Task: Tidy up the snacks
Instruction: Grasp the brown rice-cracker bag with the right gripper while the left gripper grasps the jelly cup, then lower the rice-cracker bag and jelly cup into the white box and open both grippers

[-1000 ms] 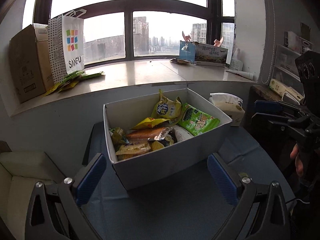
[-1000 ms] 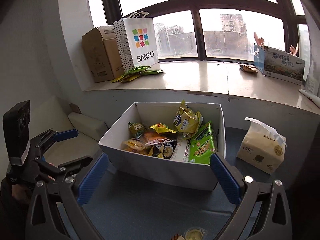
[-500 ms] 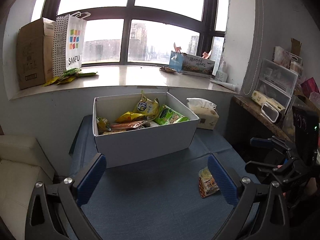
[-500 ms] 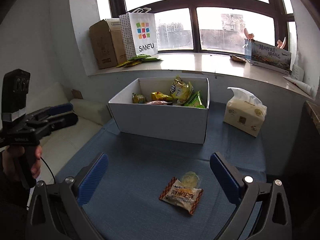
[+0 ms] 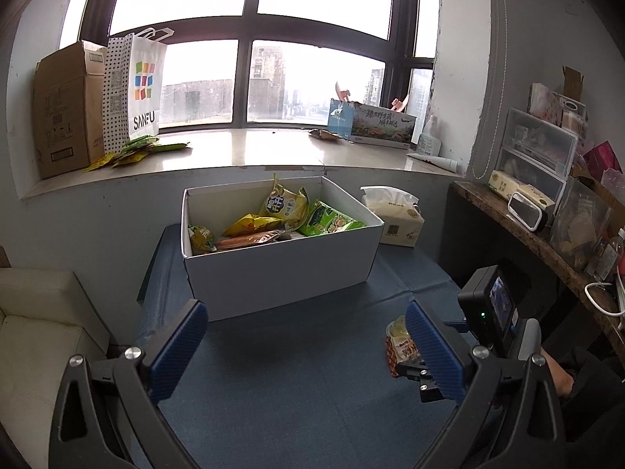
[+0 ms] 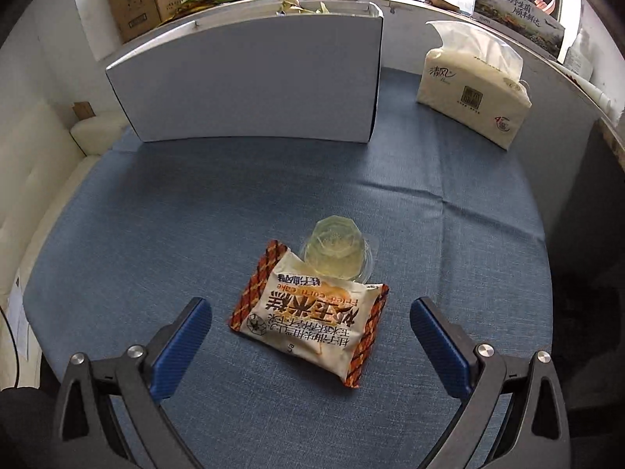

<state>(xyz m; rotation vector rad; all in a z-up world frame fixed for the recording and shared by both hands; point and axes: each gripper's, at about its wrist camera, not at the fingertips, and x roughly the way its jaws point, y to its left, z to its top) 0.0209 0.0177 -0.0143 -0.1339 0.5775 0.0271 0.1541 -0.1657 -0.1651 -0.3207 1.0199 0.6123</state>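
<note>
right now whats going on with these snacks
A person with a gripper in each hand is sorting snacks into the white box, which already holds several packets. The right gripper hangs open over a corn cake packet on the blue cloth, with a clear jelly cup touching the packet's far edge. The left gripper is open and empty, facing the box.

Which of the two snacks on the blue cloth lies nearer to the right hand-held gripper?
The corn cake packet, between the open right hand-held gripper fingers; the clear jelly cup sits behind it.
</note>
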